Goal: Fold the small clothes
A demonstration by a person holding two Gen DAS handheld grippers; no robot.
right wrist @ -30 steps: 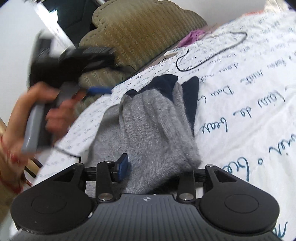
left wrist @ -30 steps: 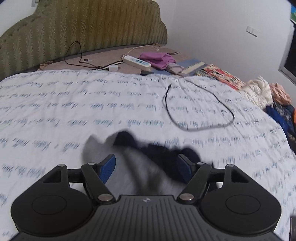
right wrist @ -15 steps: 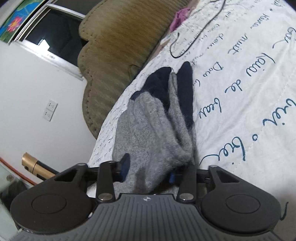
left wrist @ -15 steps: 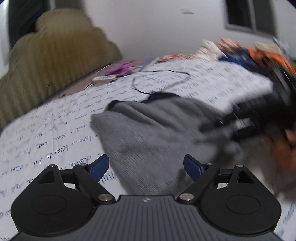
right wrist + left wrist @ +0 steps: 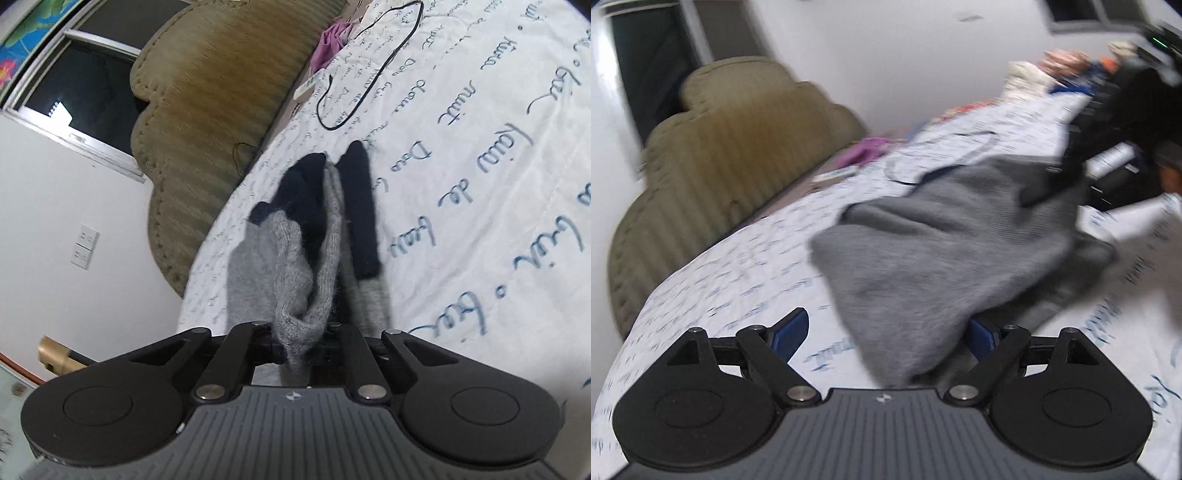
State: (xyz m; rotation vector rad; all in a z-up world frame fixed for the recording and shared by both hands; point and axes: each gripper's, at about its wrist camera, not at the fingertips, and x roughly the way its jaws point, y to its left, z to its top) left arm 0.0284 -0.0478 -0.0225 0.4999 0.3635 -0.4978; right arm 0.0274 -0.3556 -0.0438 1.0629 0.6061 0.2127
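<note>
Lying bunched on white bed quilt with blue script lettering [image 5: 480, 155]: grey knitted garment with navy cuffs [image 5: 291, 254], olive padded headboard [image 5: 207, 110] beyond. Right gripper [image 5: 297, 338] fingers pinched shut on near grey fold. Left gripper [image 5: 886, 332] fingers spread wide, garment corner draped loosely between, ungripped.

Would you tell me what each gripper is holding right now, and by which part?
The right gripper is shut on the grey sock at its grey open end. The left gripper is open, holding nothing, though grey fabric lies between its fingers.
</note>
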